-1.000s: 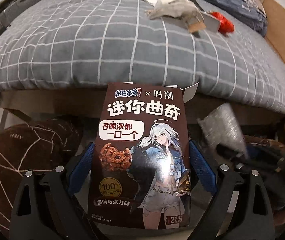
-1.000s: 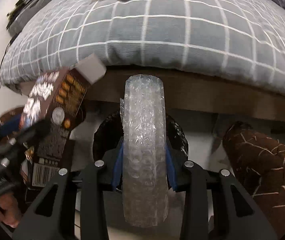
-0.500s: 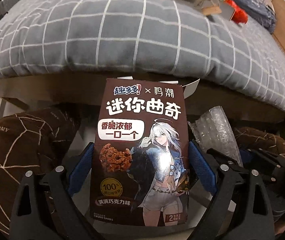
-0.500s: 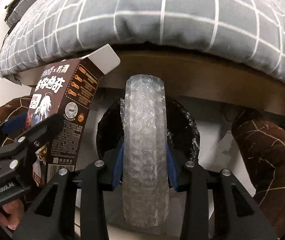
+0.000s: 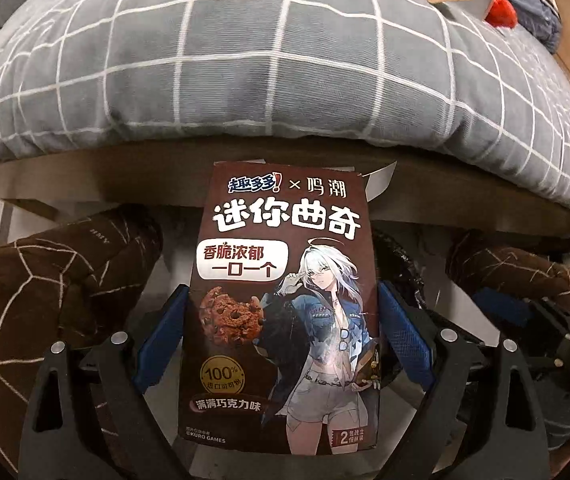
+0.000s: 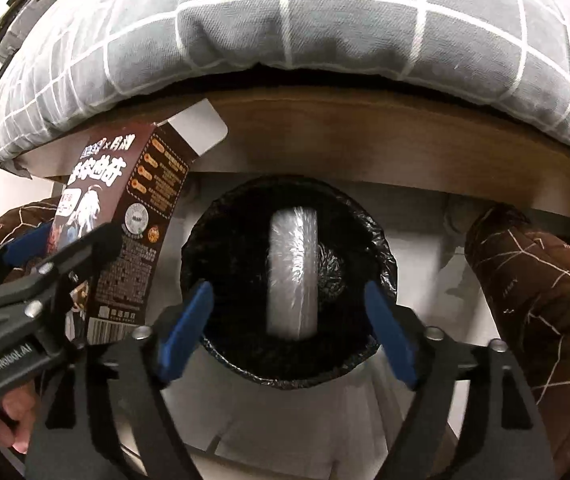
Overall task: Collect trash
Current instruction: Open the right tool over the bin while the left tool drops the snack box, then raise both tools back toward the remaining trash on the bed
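Note:
A brown cookie box (image 5: 285,312) with a drawn figure on its front stands upright between the blue pads of my left gripper (image 5: 283,320), which is shut on it. The same box (image 6: 125,216) shows at the left of the right wrist view, beside the bin. My right gripper (image 6: 291,332) hangs over a round bin lined with a black bag (image 6: 221,216). Its jaws are opening and its pads touch nothing. A blurred roll of bubble wrap (image 6: 293,272) is below them, inside the bin's mouth.
A bed with a grey checked cover (image 5: 245,60) and a wooden frame (image 6: 365,136) overhangs the bin. Brown quilted slippers (image 6: 533,288) (image 5: 37,288) lie on the pale floor at either side. More litter and a red thing (image 5: 501,4) lie on the bed.
My right gripper's jaws have spread and let go of the bubble wrap, which has dropped into the bin. Both grippers have sunk toward the floor; the left still grips the box.

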### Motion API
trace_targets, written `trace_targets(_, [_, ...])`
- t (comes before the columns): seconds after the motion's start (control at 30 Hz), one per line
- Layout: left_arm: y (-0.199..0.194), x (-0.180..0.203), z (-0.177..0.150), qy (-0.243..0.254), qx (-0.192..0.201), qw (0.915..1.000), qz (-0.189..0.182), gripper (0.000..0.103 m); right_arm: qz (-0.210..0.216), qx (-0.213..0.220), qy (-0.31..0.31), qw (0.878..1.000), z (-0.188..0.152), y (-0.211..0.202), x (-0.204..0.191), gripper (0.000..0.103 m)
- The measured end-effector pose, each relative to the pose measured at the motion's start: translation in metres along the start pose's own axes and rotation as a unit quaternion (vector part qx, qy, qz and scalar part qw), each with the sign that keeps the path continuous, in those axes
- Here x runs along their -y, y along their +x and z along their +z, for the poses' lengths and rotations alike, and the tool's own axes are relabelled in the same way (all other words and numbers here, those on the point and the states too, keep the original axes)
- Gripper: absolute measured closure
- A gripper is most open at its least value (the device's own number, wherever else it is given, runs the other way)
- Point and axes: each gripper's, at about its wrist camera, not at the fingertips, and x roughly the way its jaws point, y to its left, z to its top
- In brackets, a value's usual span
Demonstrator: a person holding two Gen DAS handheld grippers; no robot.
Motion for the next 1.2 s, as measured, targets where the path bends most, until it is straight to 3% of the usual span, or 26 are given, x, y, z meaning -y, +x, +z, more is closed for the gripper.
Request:
trace_targets(0.13, [0.001, 0.005, 0.002, -0.003, -0.009, 0.9999, -0.006, 0.014, -0.025, 0.011, -0.020, 0.999, 0.002, -0.011, -0.005, 0.010])
trace_targets(0.3, [0.003, 0.010, 0.006, -0.006, -0.015, 0.9998, -0.014, 0.014, -0.060, 0.035, -0.014, 0.997, -0.002, -0.029, 0.008, 0.007])
trace_targets(0.43, [0.015, 0.014, 0.003, -0.002, -0.027, 0.9995, -0.015, 0.014, -0.045, 0.038, 0.034, 0.998, -0.003, -0.036, 0.036, 0.007])
trace_targets(0.6, [0.022, 0.023, 0.005, 0.010, -0.026, 0.9995, -0.013, 0.013, -0.079, 0.076, 0.025, 0.994, 0.004, -0.051, 0.051, 0.007])
trace_targets(0.8, [0.041, 0.037, 0.000, 0.022, -0.044, 0.9986, -0.021, 0.013, -0.082, 0.079, 0.054, 0.992, 0.011, -0.050, 0.077, 0.007])
trace_targets(1.2, [0.051, 0.060, -0.010, 0.069, -0.041, 0.9964, -0.029, 0.013, -0.076, 0.080, 0.073, 0.991, 0.010, -0.047, 0.088, 0.007])
